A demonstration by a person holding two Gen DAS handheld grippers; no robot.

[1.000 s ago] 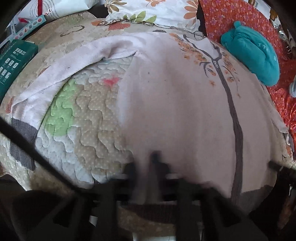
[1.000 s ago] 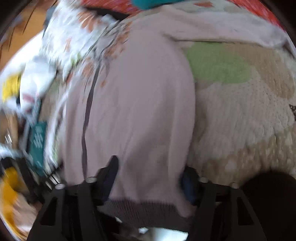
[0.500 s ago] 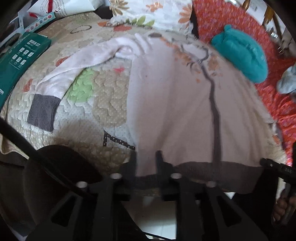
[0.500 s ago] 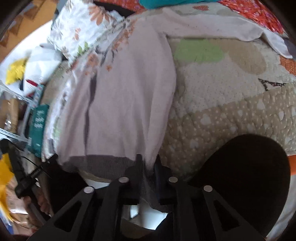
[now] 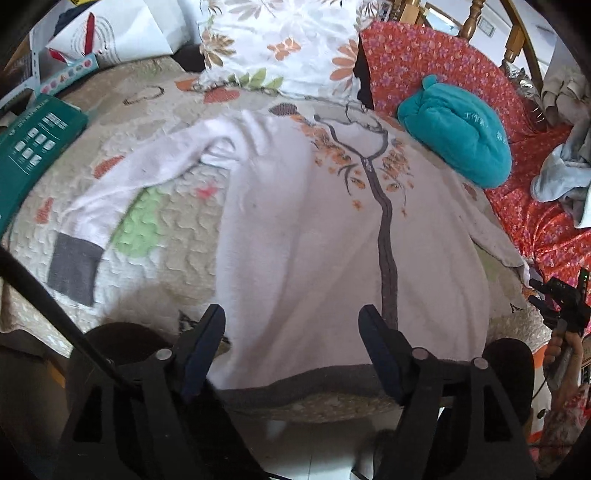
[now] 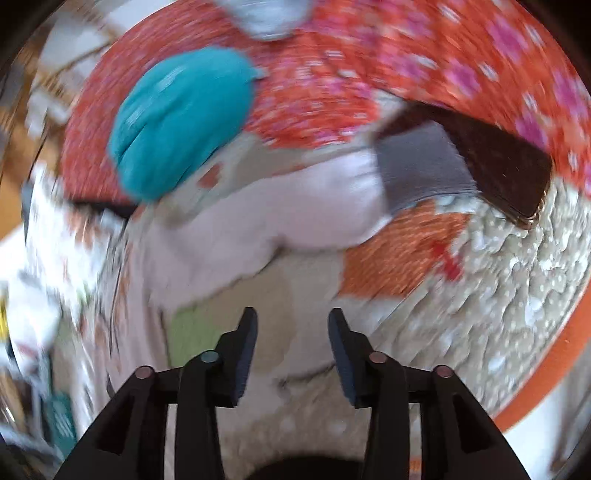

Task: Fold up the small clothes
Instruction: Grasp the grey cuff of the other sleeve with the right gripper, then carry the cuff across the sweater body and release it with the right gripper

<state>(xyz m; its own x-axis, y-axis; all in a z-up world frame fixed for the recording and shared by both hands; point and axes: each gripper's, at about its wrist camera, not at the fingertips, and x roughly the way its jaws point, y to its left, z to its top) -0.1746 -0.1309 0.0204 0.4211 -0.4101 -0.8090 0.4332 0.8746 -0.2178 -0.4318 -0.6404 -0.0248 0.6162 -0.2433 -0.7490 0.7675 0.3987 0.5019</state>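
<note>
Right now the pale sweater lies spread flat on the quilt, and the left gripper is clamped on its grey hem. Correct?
Not quite. The left wrist view shows the left gripper open, jaws apart over the sweater, gripping nothing. The sweater does lie spread on the quilt.

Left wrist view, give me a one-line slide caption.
Open left gripper over the hem of a pale tree-print sweater spread flat on a quilted bed.

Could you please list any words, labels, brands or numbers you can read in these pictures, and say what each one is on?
No text can be read for certain.
Flat dark green box: white icons and a line of print, too small to read.
Teal plush cushion: faint pale embroidered characters, too blurred to read.
White paper bag with red mark: a graphic, no legible words.
Right wrist view: motion-blurred, nothing legible.
</note>
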